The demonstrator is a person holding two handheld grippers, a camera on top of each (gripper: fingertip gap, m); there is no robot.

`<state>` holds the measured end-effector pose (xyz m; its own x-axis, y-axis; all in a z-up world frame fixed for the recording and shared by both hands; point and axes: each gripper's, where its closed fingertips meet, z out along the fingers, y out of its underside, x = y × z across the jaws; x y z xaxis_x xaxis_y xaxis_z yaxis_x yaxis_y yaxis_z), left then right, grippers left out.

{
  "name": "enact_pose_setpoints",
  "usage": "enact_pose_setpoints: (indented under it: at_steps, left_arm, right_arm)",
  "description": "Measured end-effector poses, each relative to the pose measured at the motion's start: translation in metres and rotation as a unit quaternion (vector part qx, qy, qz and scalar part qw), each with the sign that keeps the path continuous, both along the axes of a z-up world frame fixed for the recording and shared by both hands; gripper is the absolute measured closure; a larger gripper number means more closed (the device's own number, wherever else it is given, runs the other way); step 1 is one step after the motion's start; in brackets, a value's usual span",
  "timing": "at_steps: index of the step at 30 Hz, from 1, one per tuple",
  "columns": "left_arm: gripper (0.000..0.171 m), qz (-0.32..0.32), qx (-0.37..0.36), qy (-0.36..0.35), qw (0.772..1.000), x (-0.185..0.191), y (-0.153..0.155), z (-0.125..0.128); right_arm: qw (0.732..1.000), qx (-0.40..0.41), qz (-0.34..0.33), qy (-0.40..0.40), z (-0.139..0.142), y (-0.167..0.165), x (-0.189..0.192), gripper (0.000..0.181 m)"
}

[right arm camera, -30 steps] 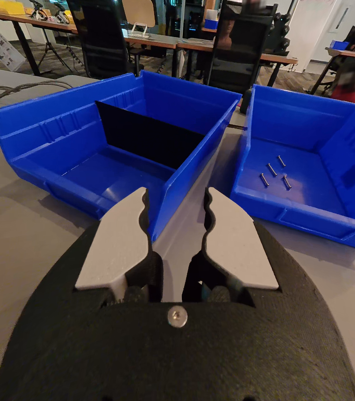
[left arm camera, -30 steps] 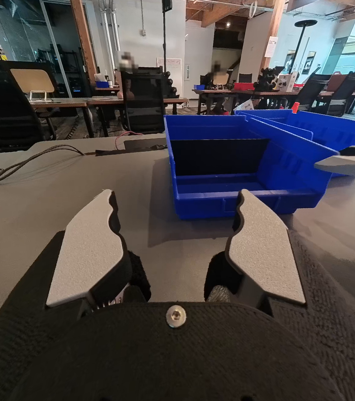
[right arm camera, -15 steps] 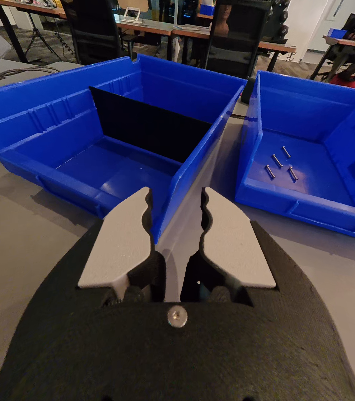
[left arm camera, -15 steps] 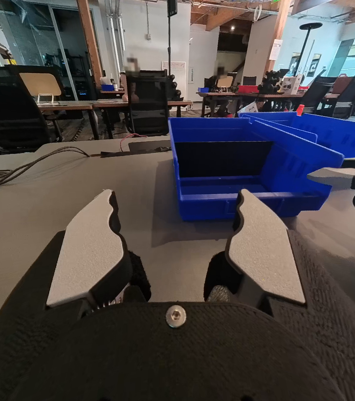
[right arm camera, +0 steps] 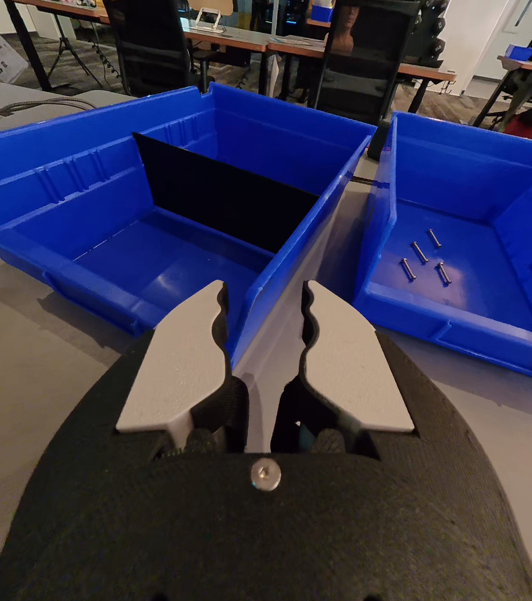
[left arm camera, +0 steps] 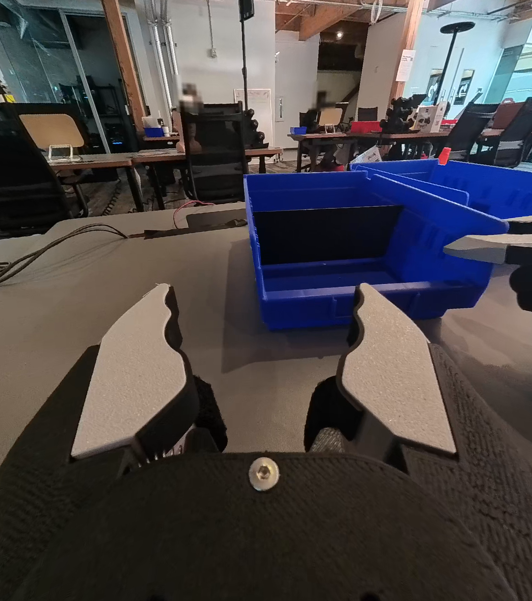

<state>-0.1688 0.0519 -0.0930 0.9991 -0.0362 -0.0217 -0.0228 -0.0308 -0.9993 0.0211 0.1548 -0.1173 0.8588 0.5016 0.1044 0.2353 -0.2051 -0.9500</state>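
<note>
Worktop (left arm camera: 63, 325), grey, beneath both my claws. My left claw (left arm camera: 261, 289): spread wide, holding nothing, the divided blue bin (left arm camera: 339, 302) just ahead and to its right. My right claw (right arm camera: 263, 283): fingers straddling that bin's right wall, a gap showing on either side; whether they touch it I cannot tell. Second blue bin (right arm camera: 453, 328): ahead-right of my right claw, four small metal pins (right arm camera: 424, 257) on its floor.
</note>
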Motion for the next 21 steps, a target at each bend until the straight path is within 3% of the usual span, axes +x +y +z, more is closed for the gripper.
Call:
enact_pose_setpoints:
  at_steps: [7, 21]
  left_arm:
    - [0.081, 0.005, -0.002, 0.008, 1.000, 0.0003, 0.0007, -0.0006]
    - [0.080, -0.002, 0.000, 0.000, 1.000, 0.0002, 0.0003, -0.0005]
  right_arm:
    - [1.000, -0.004, -0.002, -0.002, -0.0041, 0.0043, -0.0027, 0.142]
    - [1.000, -0.017, 0.009, -0.015, -0.0073, 0.0039, -0.0060, 0.160]
